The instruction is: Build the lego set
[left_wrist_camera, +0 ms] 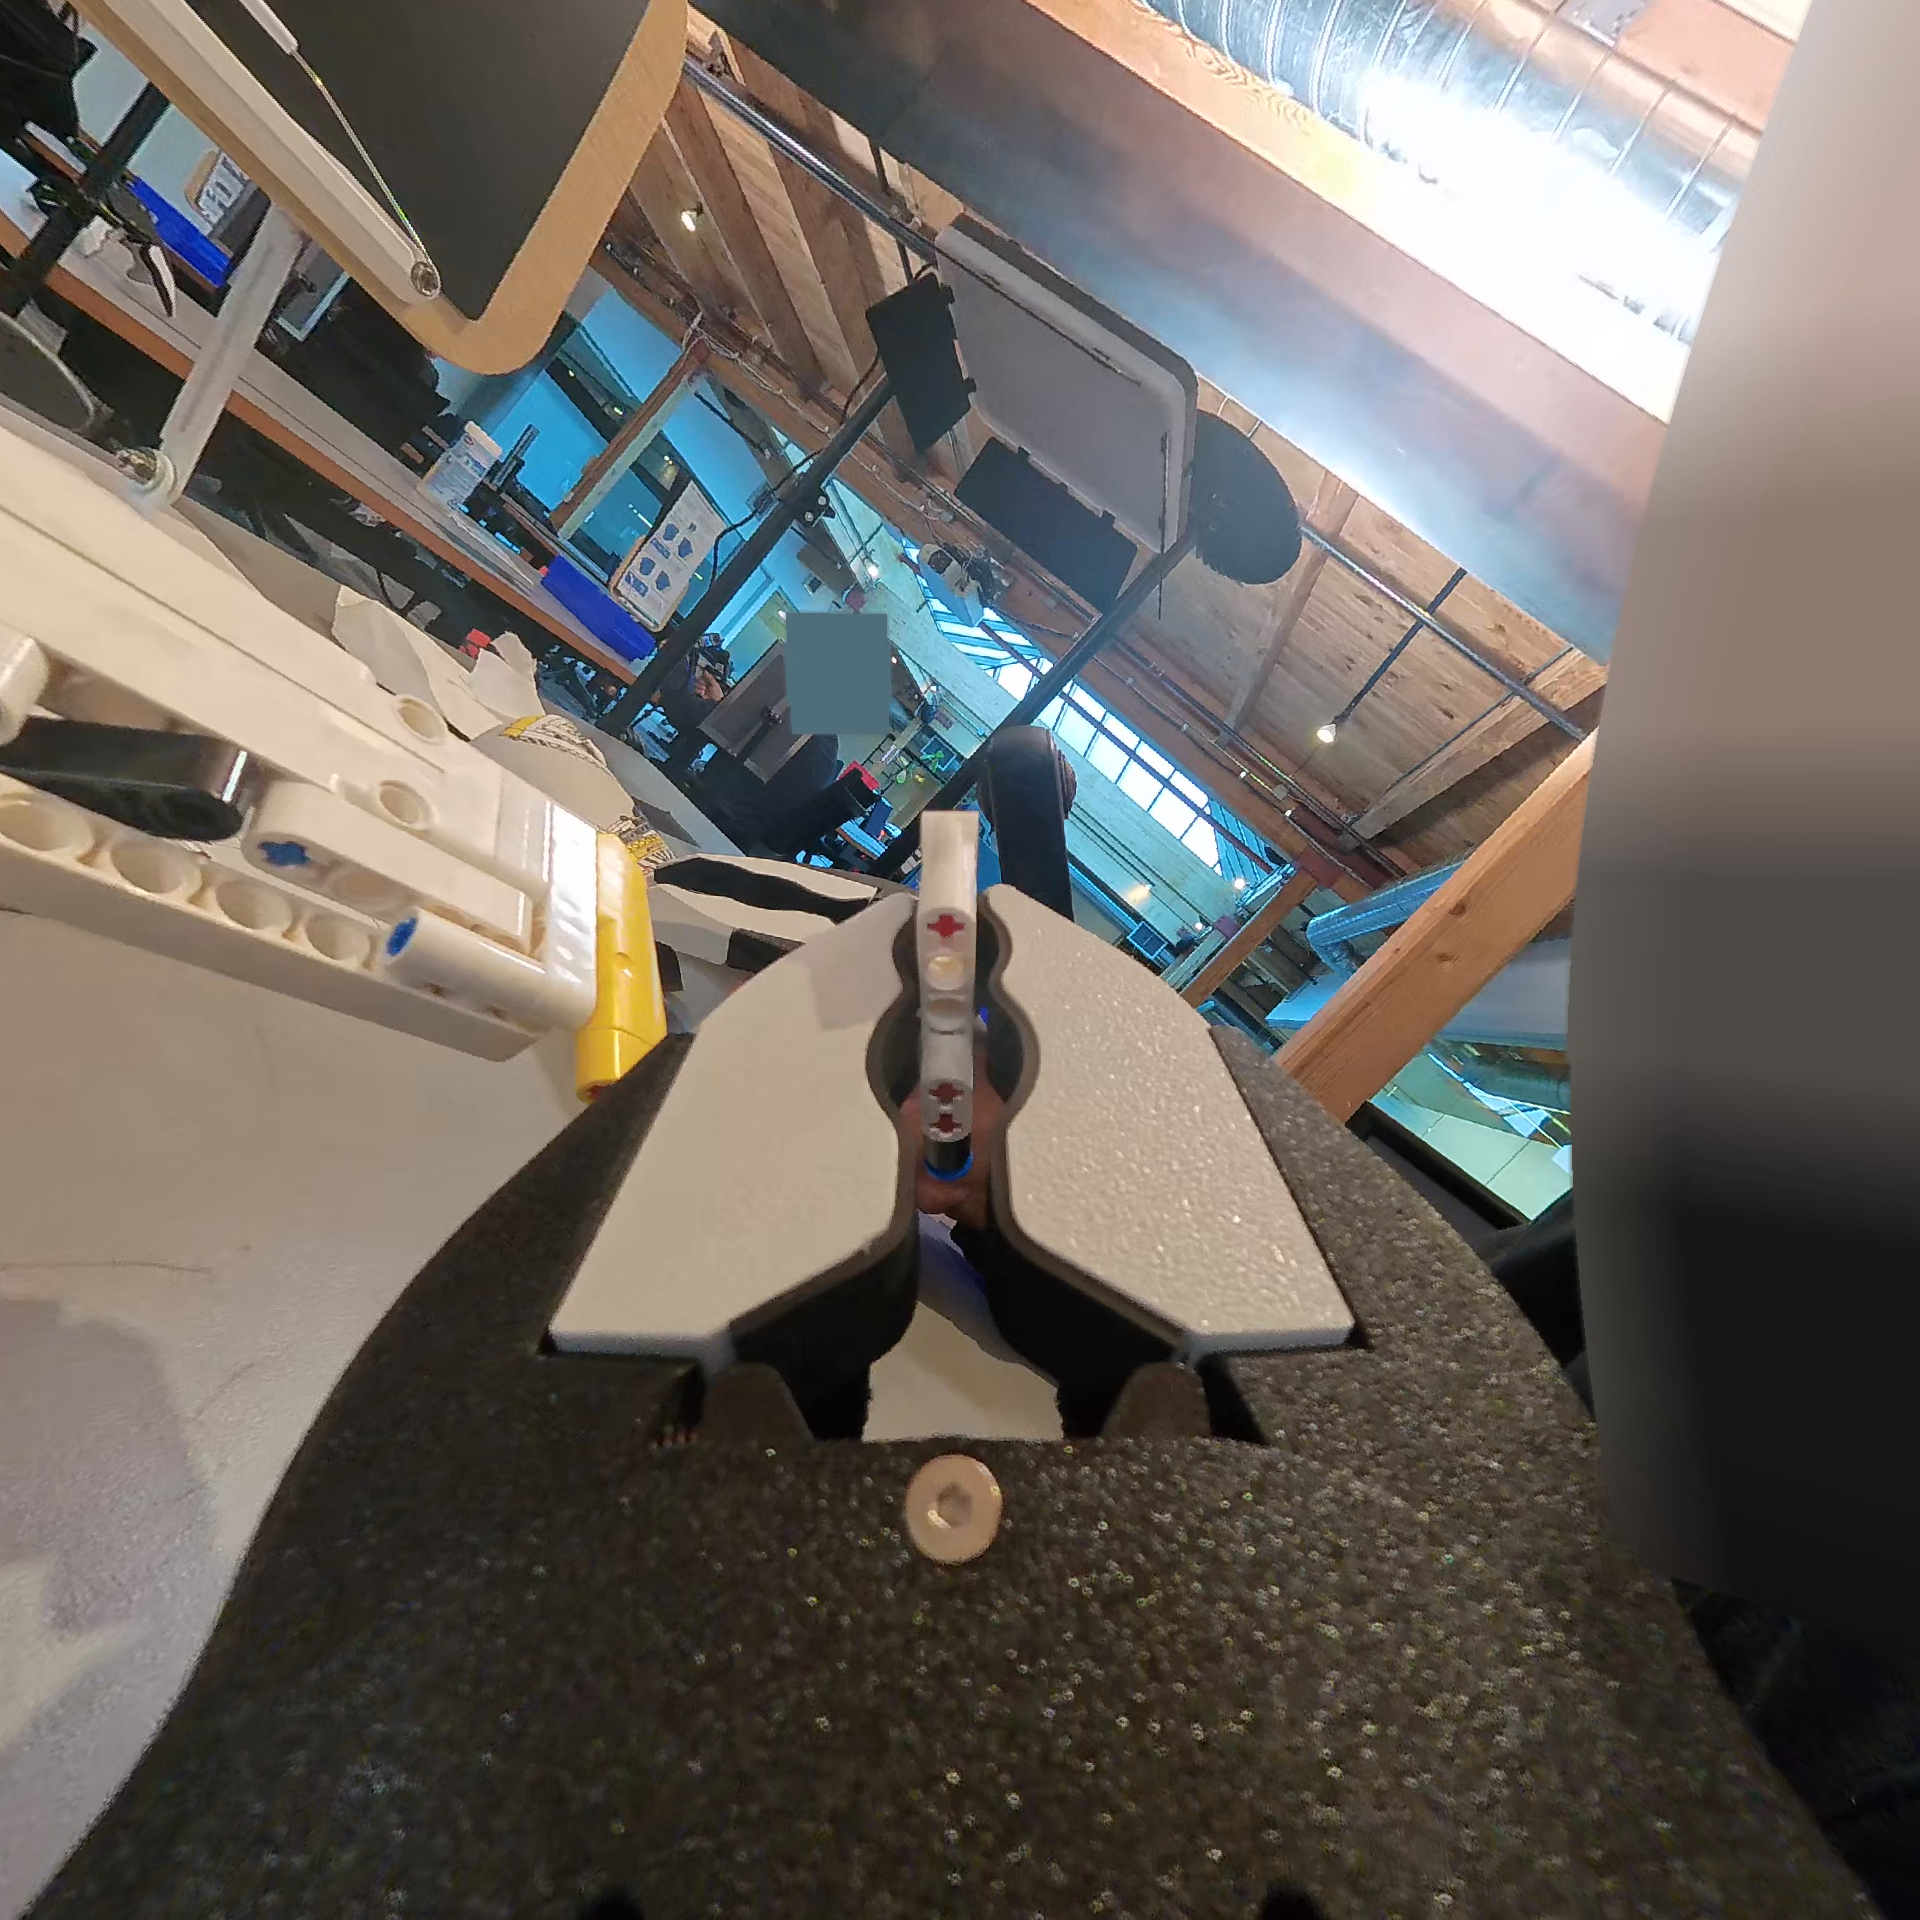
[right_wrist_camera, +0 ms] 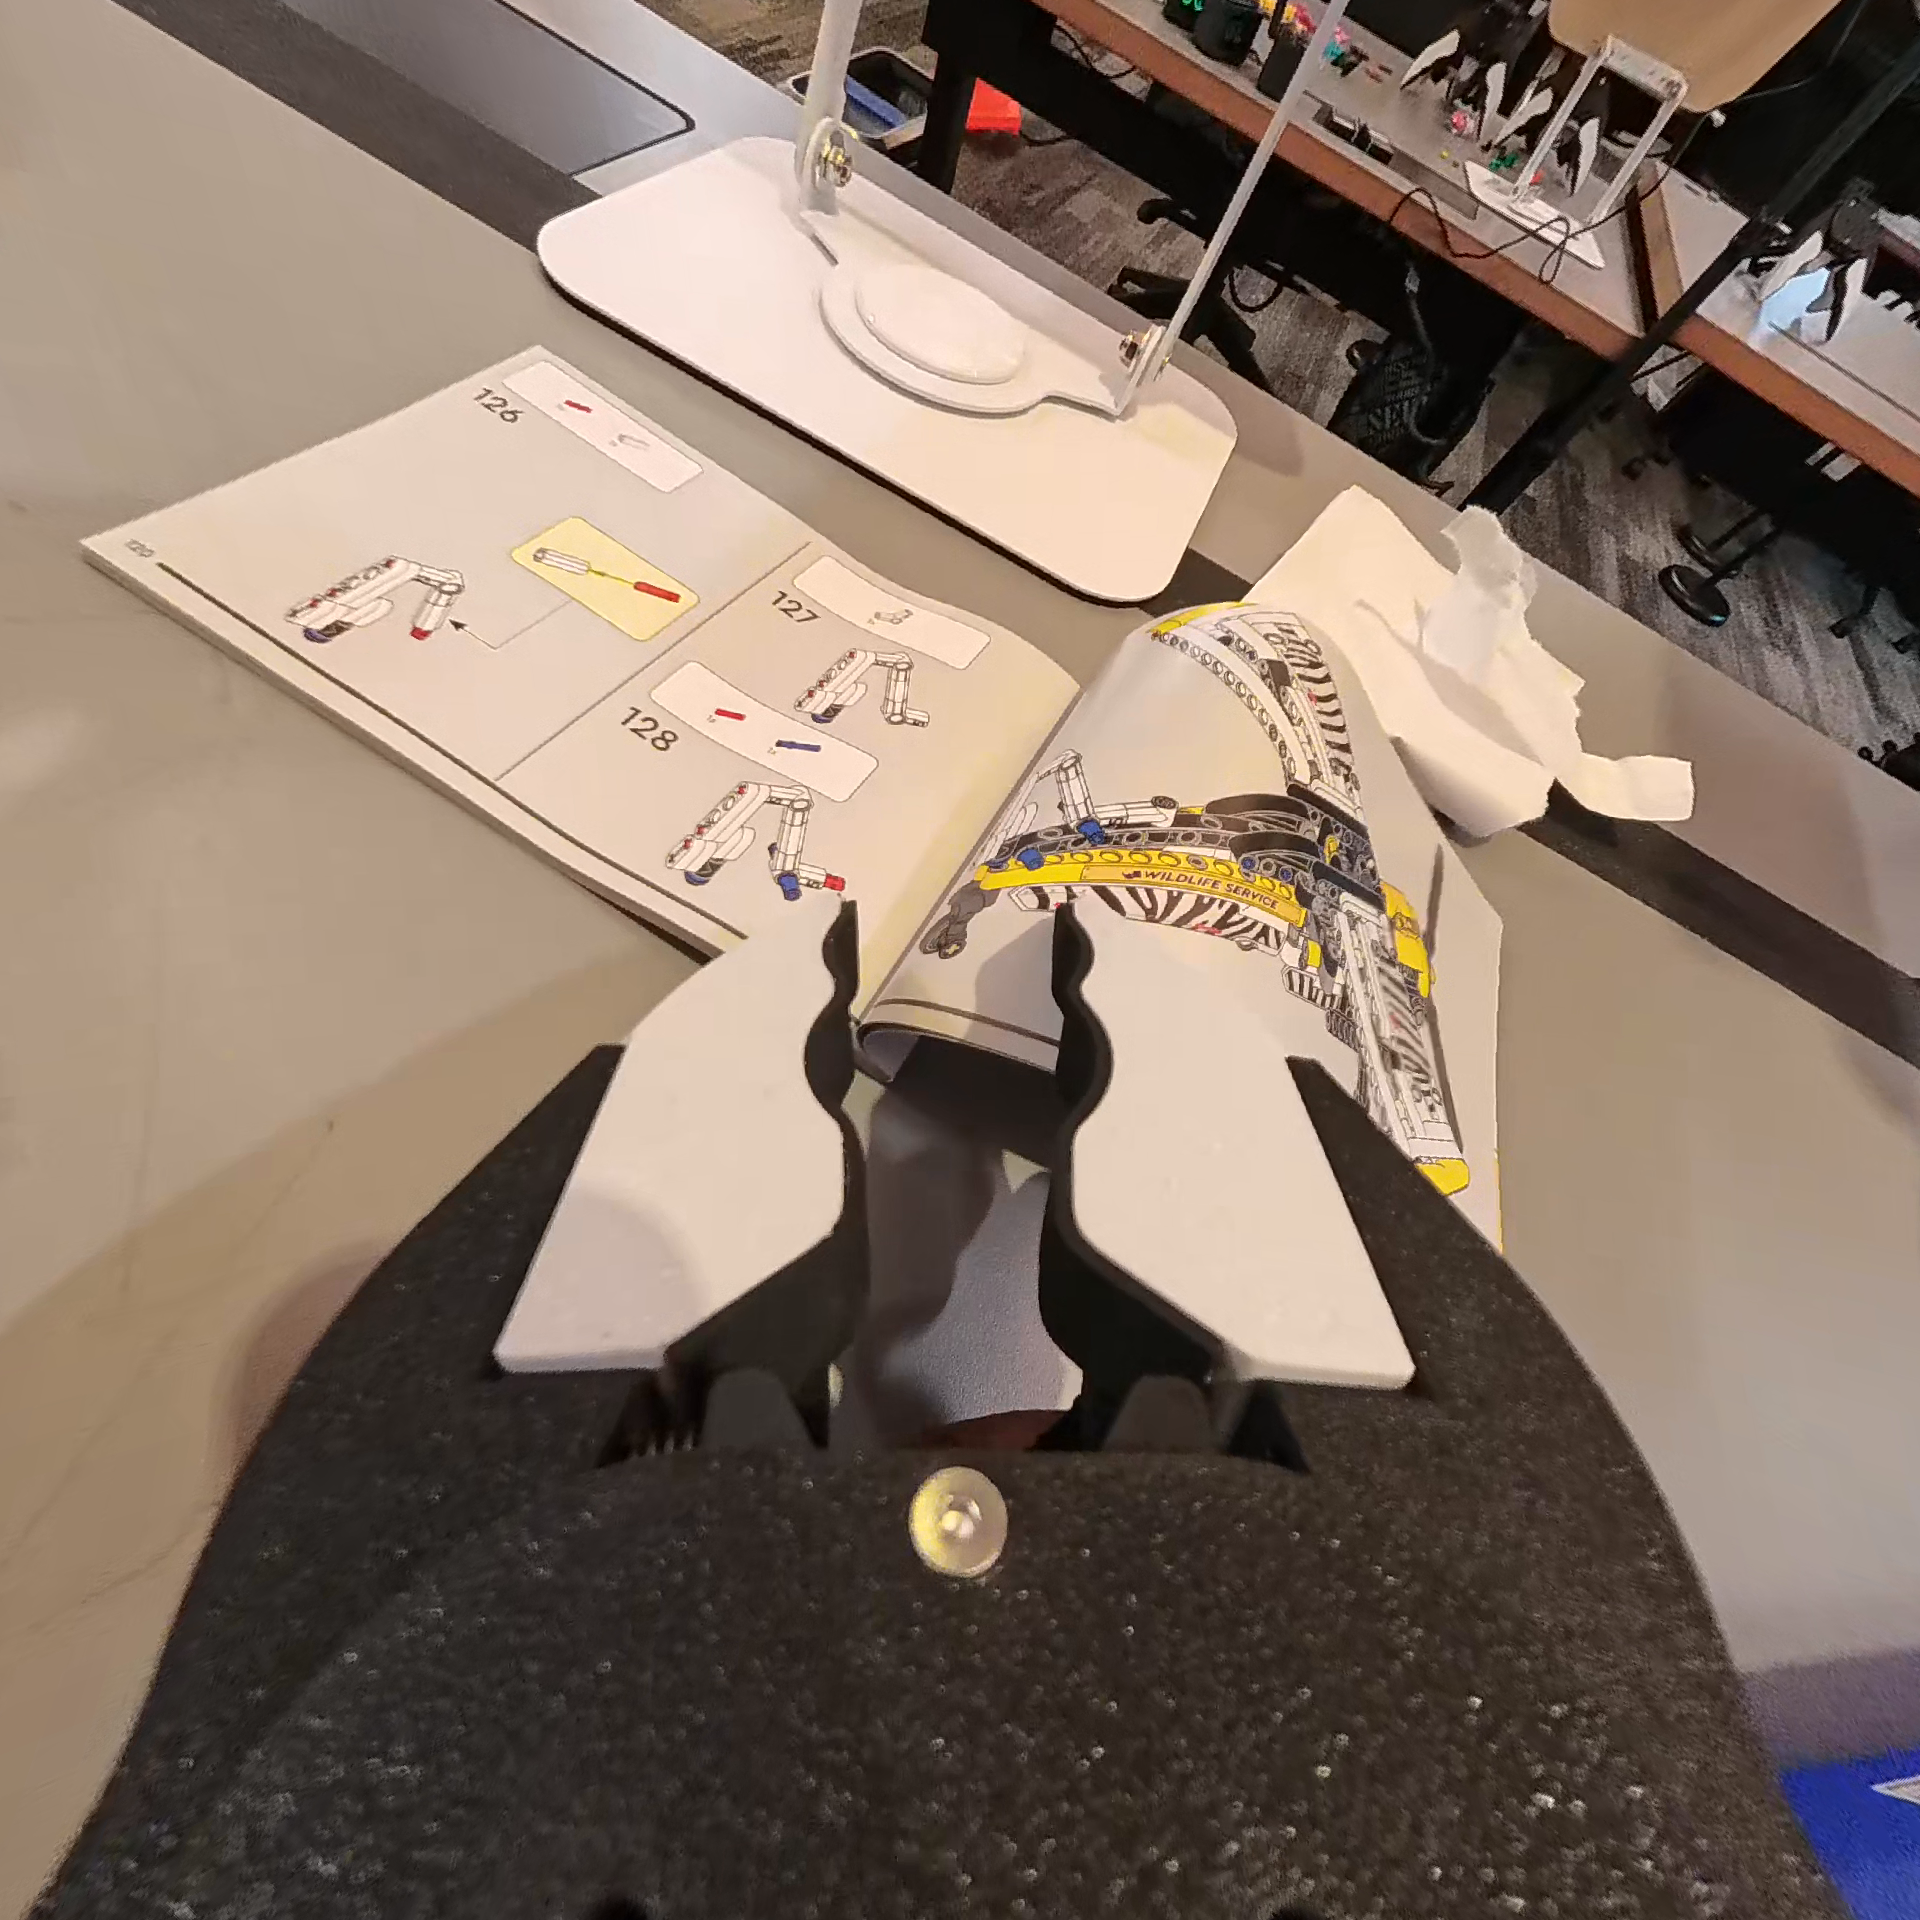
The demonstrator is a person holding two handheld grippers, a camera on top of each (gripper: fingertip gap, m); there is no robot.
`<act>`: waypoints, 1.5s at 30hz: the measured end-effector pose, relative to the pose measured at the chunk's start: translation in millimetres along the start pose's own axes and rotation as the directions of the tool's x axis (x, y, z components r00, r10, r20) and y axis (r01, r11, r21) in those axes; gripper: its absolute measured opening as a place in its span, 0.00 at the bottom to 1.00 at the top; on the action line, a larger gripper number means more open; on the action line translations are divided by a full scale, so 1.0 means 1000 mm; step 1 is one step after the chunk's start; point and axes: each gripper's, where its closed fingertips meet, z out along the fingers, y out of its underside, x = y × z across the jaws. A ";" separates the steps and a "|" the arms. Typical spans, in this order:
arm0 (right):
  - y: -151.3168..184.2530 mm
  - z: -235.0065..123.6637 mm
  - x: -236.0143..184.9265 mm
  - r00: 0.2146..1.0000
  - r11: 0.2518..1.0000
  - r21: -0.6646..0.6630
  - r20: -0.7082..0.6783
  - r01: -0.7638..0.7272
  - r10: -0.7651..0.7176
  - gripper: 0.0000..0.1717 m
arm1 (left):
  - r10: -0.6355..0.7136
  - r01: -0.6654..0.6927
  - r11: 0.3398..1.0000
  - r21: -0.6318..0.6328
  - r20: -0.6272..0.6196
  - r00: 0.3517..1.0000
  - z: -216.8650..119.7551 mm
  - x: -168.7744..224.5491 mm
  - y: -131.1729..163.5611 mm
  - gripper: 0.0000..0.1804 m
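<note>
My left gripper [left_wrist_camera: 948, 925] is clamped narrow on a white pin-hole beam [left_wrist_camera: 948, 966], tilted up toward the ceiling, with the white-and-yellow model [left_wrist_camera: 436, 914] just to its left. My right gripper [right_wrist_camera: 951, 935] is angled down, jaws apart and empty over the instruction booklet's [right_wrist_camera: 623, 665] curled page. Looks like I'm between steps, checking the diagram.

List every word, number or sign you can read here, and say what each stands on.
I do not copy writing out; these bear it:
Booklet's left page: printed step numbers beside drawings.
Curled page: lettering on a yellow strip.
Distant placard: too small to read.
</note>
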 end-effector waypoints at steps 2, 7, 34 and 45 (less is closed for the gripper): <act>0.000 0.000 0.000 1.000 1.000 0.001 0.002 -0.002 0.002 0.21 | -0.002 0.002 1.000 -0.001 0.000 1.000 0.000 0.000 0.000 0.04; 0.000 0.000 0.000 1.000 1.000 0.003 0.008 -0.005 0.004 0.21 | -0.003 0.003 1.000 -0.004 -0.001 1.000 0.000 0.000 0.001 0.04; -0.001 -0.001 -0.002 1.000 1.000 0.012 0.018 0.004 -0.004 0.21 | 0.061 -0.062 0.997 -0.039 -0.028 0.998 0.003 0.014 0.015 0.04; -0.002 -0.001 -0.003 1.000 1.000 0.016 0.015 0.018 -0.018 0.21 | 0.058 -0.059 0.997 -0.047 -0.030 0.998 0.003 0.014 0.015 0.04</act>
